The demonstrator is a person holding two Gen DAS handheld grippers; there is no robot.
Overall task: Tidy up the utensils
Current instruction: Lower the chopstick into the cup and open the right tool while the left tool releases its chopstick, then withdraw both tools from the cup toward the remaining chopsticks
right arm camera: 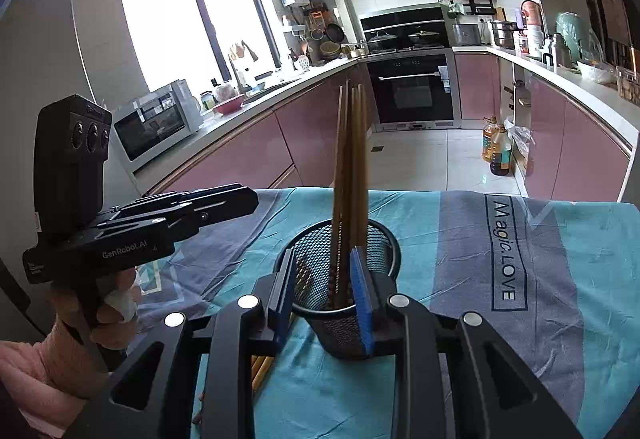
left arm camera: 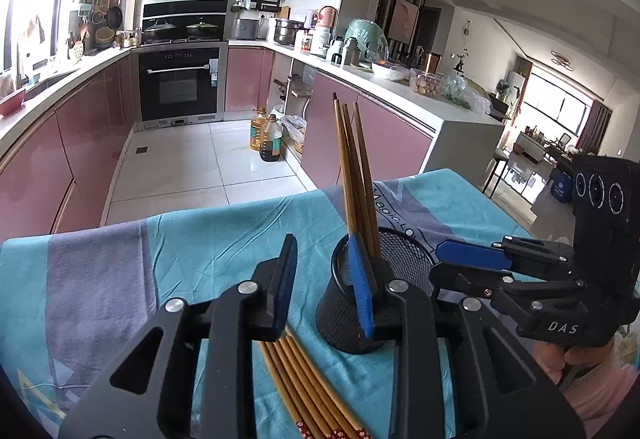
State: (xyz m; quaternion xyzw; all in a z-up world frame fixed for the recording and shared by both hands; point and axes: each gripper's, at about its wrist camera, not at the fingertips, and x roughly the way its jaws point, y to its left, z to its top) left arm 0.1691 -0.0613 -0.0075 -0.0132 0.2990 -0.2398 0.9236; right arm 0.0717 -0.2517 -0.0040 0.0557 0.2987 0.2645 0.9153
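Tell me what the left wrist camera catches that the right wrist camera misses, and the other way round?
Only the left wrist view shows the full row of loose chopsticks lying on the cloth and the living room beyond. Only the right wrist view shows the window and microwave. Both show the black mesh holder with chopsticks standing in it, the teal tablecloth, the oven, and the opposite gripper: right gripper, left gripper.

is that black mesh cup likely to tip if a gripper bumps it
Probably yes. The black mesh cup looks light, being open wire mesh. The chopsticks standing in it rise far above its rim and lean, so the load seems top-heavy. It also rests on a wrinkled cloth, which may give uneven footing.
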